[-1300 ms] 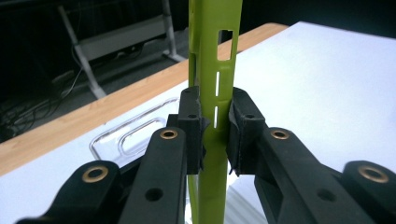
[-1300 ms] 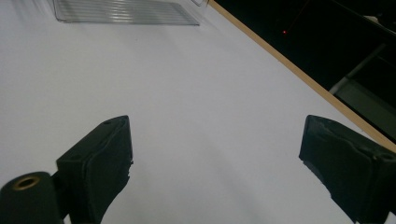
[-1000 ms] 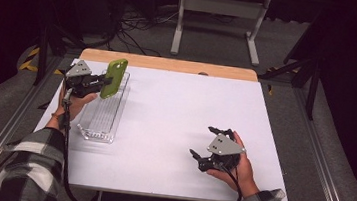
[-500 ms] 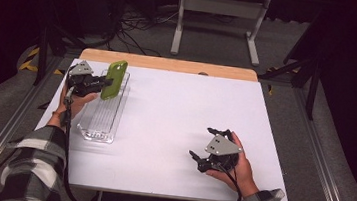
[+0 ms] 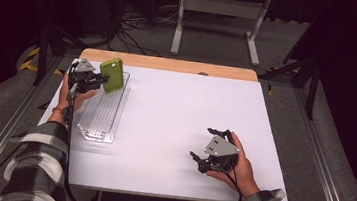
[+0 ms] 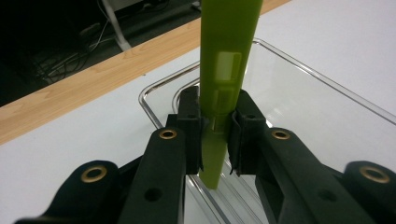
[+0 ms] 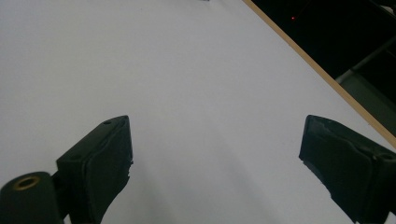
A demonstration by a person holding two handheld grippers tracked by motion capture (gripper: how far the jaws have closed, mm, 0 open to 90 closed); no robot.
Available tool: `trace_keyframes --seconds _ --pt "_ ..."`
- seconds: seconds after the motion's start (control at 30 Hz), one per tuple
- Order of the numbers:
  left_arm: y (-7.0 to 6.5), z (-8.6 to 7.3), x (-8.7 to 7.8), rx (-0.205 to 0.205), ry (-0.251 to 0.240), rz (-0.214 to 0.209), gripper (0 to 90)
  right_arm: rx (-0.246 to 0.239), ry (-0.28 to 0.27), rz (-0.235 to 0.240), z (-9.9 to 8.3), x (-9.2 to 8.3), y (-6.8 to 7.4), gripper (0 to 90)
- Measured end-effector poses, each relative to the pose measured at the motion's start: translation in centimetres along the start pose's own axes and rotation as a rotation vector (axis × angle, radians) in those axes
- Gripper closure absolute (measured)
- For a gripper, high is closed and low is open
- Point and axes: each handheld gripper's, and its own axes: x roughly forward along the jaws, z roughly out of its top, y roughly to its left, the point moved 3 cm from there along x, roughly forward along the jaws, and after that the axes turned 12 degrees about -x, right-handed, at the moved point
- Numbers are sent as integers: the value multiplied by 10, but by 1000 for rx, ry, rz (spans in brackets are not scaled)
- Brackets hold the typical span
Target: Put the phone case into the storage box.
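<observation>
**Operator:** Report the state of each gripper and where the work item is.

**Technician:** In the upper left of the high view, the left gripper (image 5: 99,79) is clamped on the green phone case (image 5: 112,74). In the left gripper view the two jaws press the case's (image 6: 223,74) narrow edges from either side, near its lower end. The right gripper (image 5: 207,148), in the lower right of the high view, has its jaws spread wide and carries nothing; the right gripper view has bare white tabletop (image 7: 196,84) between them.

**Operator:** How does the case lie relative to the clear tray?

**Technician:** The case stands close to upright, long axis rising away from the jaws. It hangs over the far end of the clear tray (image 5: 91,132), whose long axis runs from the near side of the tabletop toward the far side. In the left gripper view the tray's rounded rim (image 6: 154,88) sits directly behind and below the case.

**Operator:** What does the next move depend on?

**Technician:** Probably the case's long axis must tip down to match the tray's. The left hand is the nearer one; the right gripper is well apart.
</observation>
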Motion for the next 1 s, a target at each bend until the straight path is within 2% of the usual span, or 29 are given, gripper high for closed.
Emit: trace_keyframes --seconds 0.1,0.13,0.27,0.3,0.33,0.4,0.43,0.47,0.5,0.57,0.63,0.77,0.83,1.0 --pt "0 4 3 -9 5 19 776 -2 1 4 -1 0 0 103" --pt "1 6 4 -8 14 41 775 -3 3 5 -1 0 0 103" --pt "1 8 7 -6 35 81 746 -7 6 7 -1 0 0 103" --pt "1 8 9 -14 30 106 728 -9 6 6 -1 0 0 103" --pt "0 9 9 -15 32 109 720 -11 6 5 -1 0 0 103" --pt "-1 9 10 3 34 133 710 -14 7 5 0 0 0 103" --pt "-2 11 11 11 30 175 693 -17 7 3 0 -1 0 103" --pt "-2 11 11 11 30 175 666 -17 7 3 0 -1 0 103" --pt "-3 11 12 15 30 220 666 -24 9 -9 0 -1 0 103" --pt "-3 11 12 -6 17 213 659 -17 1 -16 0 -3 -3 103" --pt "-3 11 15 7 31 224 638 -10 -2 -18 0 -4 -4 103" --pt "-5 10 16 -1 31 240 630 -17 -1 -18 1 -4 -3 103" --pt "-4 10 17 -1 35 251 594 -21 1 -21 1 -4 -2 103" --pt "-4 9 17 -20 29 248 576 -13 -8 -38 1 -6 -5 103"
